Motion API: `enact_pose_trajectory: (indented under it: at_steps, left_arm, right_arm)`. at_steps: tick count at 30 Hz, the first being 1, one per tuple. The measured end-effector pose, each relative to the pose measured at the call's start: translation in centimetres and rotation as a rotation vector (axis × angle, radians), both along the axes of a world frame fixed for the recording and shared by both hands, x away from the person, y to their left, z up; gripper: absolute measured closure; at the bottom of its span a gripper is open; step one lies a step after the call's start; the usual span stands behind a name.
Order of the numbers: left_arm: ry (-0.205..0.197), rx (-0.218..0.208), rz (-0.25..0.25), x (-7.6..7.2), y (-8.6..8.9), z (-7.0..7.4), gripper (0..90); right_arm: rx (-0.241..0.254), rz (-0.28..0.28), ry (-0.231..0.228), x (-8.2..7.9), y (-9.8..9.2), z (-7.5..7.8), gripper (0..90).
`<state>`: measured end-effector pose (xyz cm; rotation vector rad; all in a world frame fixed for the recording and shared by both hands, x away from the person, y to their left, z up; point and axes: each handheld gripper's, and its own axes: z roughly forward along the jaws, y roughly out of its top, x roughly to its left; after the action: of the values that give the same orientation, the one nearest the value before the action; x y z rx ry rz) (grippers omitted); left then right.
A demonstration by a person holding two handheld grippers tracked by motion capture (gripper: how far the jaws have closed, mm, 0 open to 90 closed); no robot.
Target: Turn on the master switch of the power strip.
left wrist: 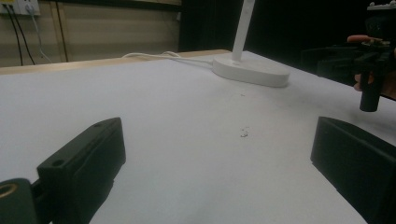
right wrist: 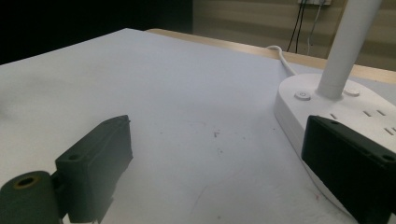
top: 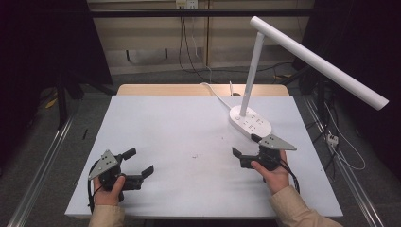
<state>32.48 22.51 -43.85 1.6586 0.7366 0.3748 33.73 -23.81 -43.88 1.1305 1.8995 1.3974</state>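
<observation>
The white desk lamp point(top: 250, 120) stands at the far right of the bench point(top: 179, 142), its base just beside my right tongs point(top: 247, 148). Both tongs are wide open and empty. My left tongs point(top: 141, 162) wait well apart. I should reach slowly and not knock the base.

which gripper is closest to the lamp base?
The right gripper: one open jaw sits right beside the white lamp base. The left gripper is far across the table.
</observation>
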Motion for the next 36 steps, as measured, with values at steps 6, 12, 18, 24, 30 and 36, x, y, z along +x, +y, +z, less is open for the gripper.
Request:
enact_pose_trajectory:
  at_steps: [6, 12, 18, 24, 30, 36]
  left_arm:
    - [0.0, -0.003, -0.001, 0.0, 0.0, 0.0, 2.7]
    - [0.003, -0.008, 0.0, 0.0, -0.1, 0.0, 2.7]
    - [0.002, -0.011, 0.001, 0.1, 0.0, 0.0, 2.6]
    - [0.004, -0.013, -0.001, 0.1, 0.0, 0.0, 2.7]
    - [0.007, -0.012, 0.002, 0.1, 0.0, 0.0, 2.7]
    - [0.007, -0.014, -0.001, 0.1, 0.0, 0.0, 2.7]
  right_arm:
    - [-0.009, -0.002, 0.002, 0.8, 0.1, 0.3, 10.5]
    - [-0.031, -0.006, 0.007, 1.6, 0.3, 0.5, 11.1]
    - [-0.038, -0.011, 0.01, 2.3, 0.4, 0.6, 12.9]
    - [-0.042, -0.013, 0.011, 2.9, 0.7, 0.7, 17.3]
    - [-0.042, -0.022, 0.015, 3.7, 0.6, 0.8, 22.2]
    - [-0.046, -0.02, 0.028, 4.5, 0.5, 0.7, 26.7]
